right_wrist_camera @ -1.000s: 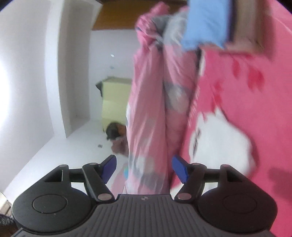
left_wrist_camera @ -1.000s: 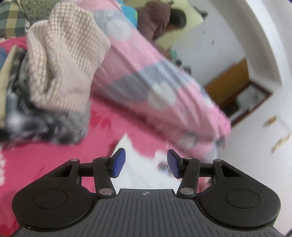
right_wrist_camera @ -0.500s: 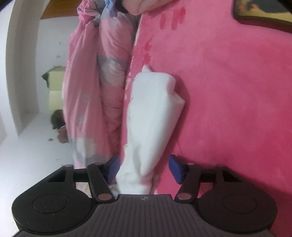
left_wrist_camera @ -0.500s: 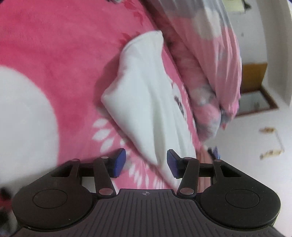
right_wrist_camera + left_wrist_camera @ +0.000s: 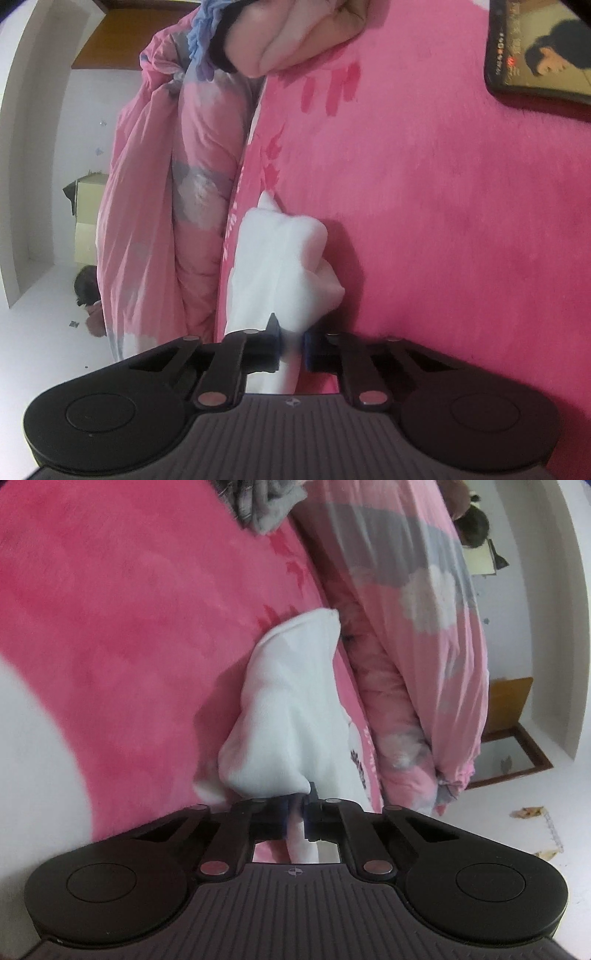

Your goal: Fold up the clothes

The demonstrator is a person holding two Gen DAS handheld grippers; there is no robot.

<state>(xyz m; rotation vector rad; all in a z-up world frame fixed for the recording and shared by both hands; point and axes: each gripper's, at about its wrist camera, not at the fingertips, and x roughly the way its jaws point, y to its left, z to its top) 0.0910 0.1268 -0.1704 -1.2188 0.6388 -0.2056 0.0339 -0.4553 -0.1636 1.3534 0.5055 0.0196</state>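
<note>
Pink blanket (image 5: 129, 635) covers the bed, with a rolled pink quilt (image 5: 417, 635) along its edge. White garment (image 5: 291, 709) lies bunched on the blanket, just beside the quilt. A dark-framed picture (image 5: 539, 51) lies on the blanket well off from the garment; a clothes pile (image 5: 295, 33) sits at the far end. My left gripper (image 5: 295, 812) is clenched on one end of the garment. My right gripper (image 5: 291, 339) is closing on the other end, cloth pinched between its pads.
</note>
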